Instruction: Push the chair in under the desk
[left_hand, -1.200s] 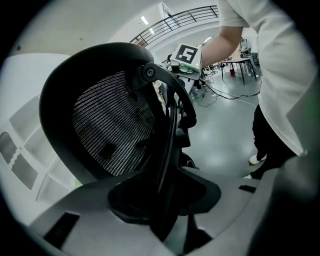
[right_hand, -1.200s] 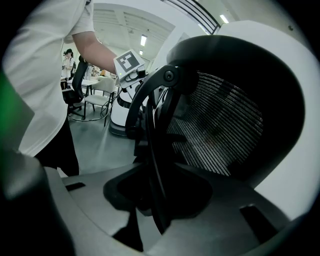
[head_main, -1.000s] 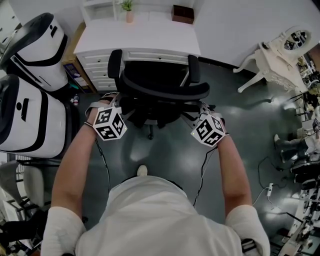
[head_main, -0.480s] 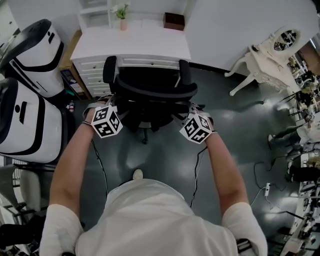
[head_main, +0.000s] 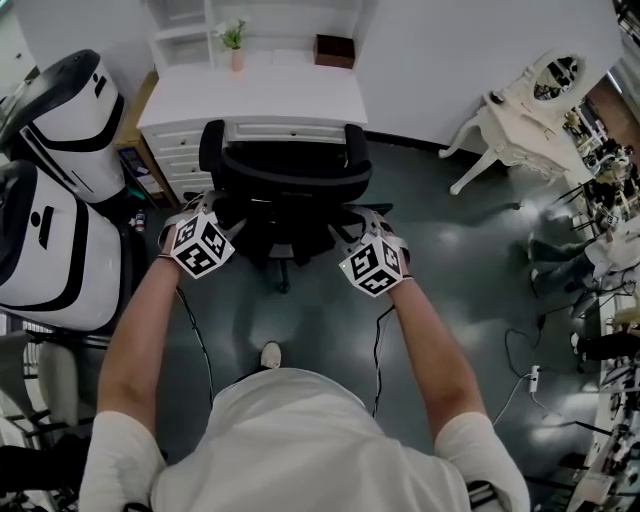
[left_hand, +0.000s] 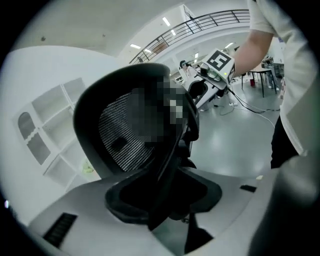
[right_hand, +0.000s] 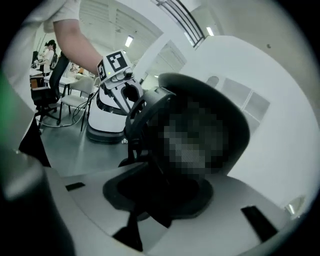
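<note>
The black mesh office chair (head_main: 285, 172) faces the white desk (head_main: 255, 98), its seat front and armrests at the desk's front edge. I stand behind it. My left gripper (head_main: 222, 215) is at the left edge of the backrest (left_hand: 135, 135). Its jaws have just been opening and stand wide, with the chair's dark frame in the gap. My right gripper (head_main: 350, 230) is at the backrest's right edge (right_hand: 200, 130), jaws apart around the frame there. Each gripper view shows the other gripper's marker cube across the chair.
Two large white-and-black machines (head_main: 55, 180) stand close on the left, beside the desk's drawers (head_main: 185, 150). A potted plant (head_main: 233, 40) and a brown box (head_main: 334, 48) sit on the desk. A white ornate table (head_main: 530, 110) and floor cables (head_main: 520, 350) lie to the right.
The right gripper has drawn back slightly from the chair's back. The left gripper stays at the backrest's left edge. The head view has shifted, so chair and desk sit further left.
</note>
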